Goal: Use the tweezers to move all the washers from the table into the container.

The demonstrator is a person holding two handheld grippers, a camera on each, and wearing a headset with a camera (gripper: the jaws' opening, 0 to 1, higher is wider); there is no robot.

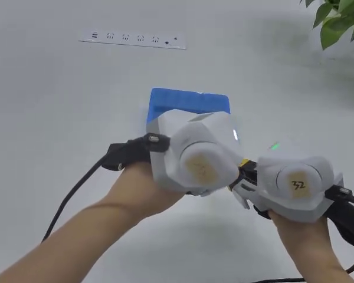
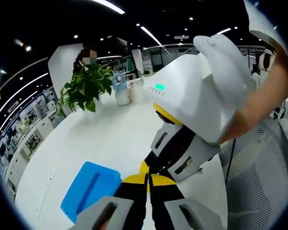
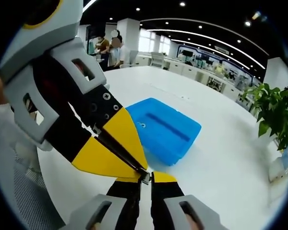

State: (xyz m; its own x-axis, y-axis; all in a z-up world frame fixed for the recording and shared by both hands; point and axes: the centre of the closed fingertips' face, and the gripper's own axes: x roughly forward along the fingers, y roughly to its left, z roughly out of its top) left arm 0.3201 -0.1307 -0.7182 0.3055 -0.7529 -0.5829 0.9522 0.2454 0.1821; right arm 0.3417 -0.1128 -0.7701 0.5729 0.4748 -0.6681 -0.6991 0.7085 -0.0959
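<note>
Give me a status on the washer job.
Done: one small ring, apparently a washer, lies on the blue container. In hand: the left gripper and right gripper meet tip to tip above the table, the left shut on a thin dark tool, likely the tweezers. Left: how many washers remain cannot be told here.

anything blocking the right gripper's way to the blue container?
Nothing visible. In the right gripper view, bare table lies between the right gripper and the blue container. The left gripper, shut on what looks like the tweezers, sits at the left, tip to tip with it, beside that line, not across it.
</note>
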